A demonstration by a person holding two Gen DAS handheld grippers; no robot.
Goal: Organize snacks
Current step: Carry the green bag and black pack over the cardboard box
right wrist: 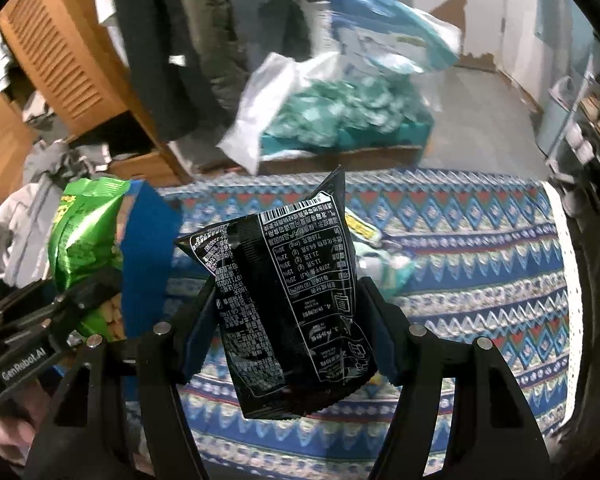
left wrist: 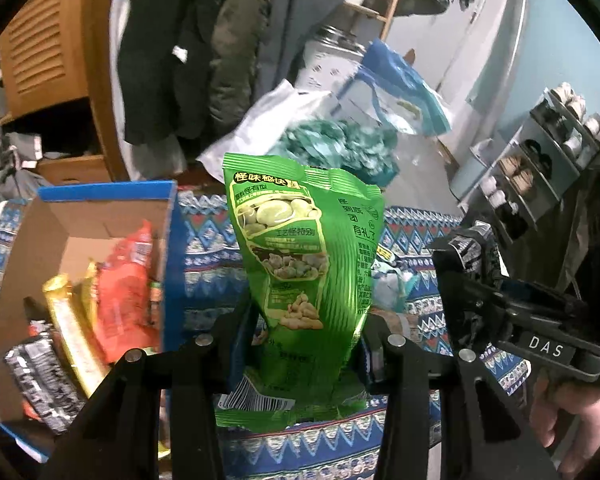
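Snacks are mid-transfer: the left gripper (left wrist: 308, 344) pinches a green bag (left wrist: 300, 248) and the right gripper (right wrist: 290, 340) a black packet (right wrist: 292, 300) above the patterned cloth (right wrist: 480, 264), so next each likely needs carrying left over the cardboard box (left wrist: 100, 216) and releasing.

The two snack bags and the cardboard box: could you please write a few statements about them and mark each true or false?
1. The left gripper holds a green snack bag in its jaws. True.
2. The right gripper is empty. False: its jaws are shut on a black snack bag.
3. The cardboard box already holds several snack packs, including an orange-red pack. True.
4. The green snack bag lies inside the cardboard box. False: it is held up beside the box, above the patterned cloth.
5. The black snack bag shows a barcode. True.
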